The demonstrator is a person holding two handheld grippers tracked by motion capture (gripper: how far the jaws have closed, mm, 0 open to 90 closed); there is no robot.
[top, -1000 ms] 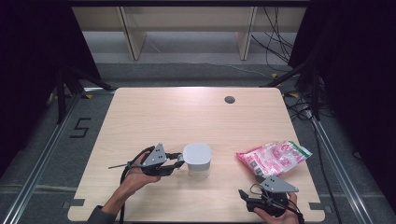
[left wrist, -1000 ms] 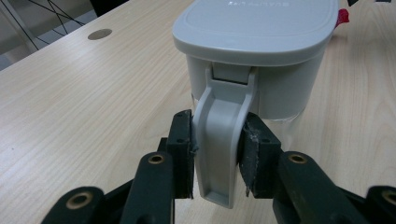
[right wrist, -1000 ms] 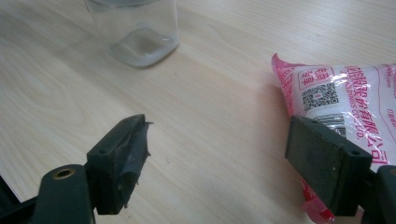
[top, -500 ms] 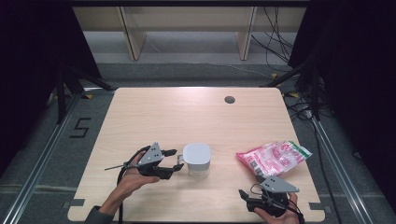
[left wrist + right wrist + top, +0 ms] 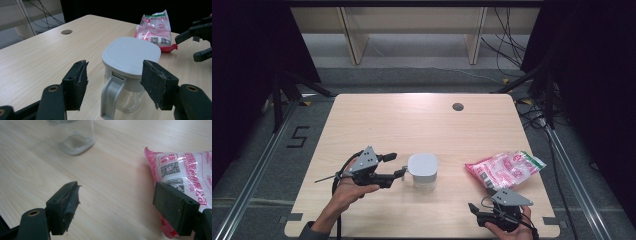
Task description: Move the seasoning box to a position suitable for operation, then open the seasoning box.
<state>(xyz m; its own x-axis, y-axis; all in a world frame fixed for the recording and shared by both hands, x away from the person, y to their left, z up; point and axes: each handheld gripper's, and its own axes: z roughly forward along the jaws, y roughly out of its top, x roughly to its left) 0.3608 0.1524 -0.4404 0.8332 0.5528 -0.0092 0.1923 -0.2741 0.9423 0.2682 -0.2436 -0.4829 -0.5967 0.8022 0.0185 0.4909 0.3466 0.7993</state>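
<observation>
1. The left tool [image 5: 398, 166] lay low over the wooden tabletop [image 5: 422, 120] on the person's left side, held in the left hand [image 5: 348, 187], with its grey three-cornered plate on top and a cable trailing back toward the forearm.
2. Its jaws stood wide apart and gripped nothing. In the left gripper view, the left tool [image 5: 113, 85] had its two black pads either side of the container's handle, clear of it on both sides.
3. Just beside those jaws stood a clear container [image 5: 422, 172] with a pale grey, rounded-square lid [image 5: 131, 55], upright near the middle of the tabletop toward the person's edge.
4. The lid sat on the container, and a grey handle [image 5: 110, 96] ran down the side facing the left tool.
5. A dark round hole [image 5: 457, 106] was set in the tabletop farther back, well apart from everything else.
6. A pink and white packet [image 5: 504, 168] with a green end lay flat to the right of the container, apart from it.
7. The right tool [image 5: 473, 212] sat at the near right edge of the tabletop, held in the right hand [image 5: 509, 230], just short of the packet.
8. In the right gripper view, the right tool [image 5: 116, 202] was spread open and empty, with bare wood between its jaws. One jaw overlapped the printed corner of the packet [image 5: 185, 170] in that view; whether it touched could not be told.
</observation>
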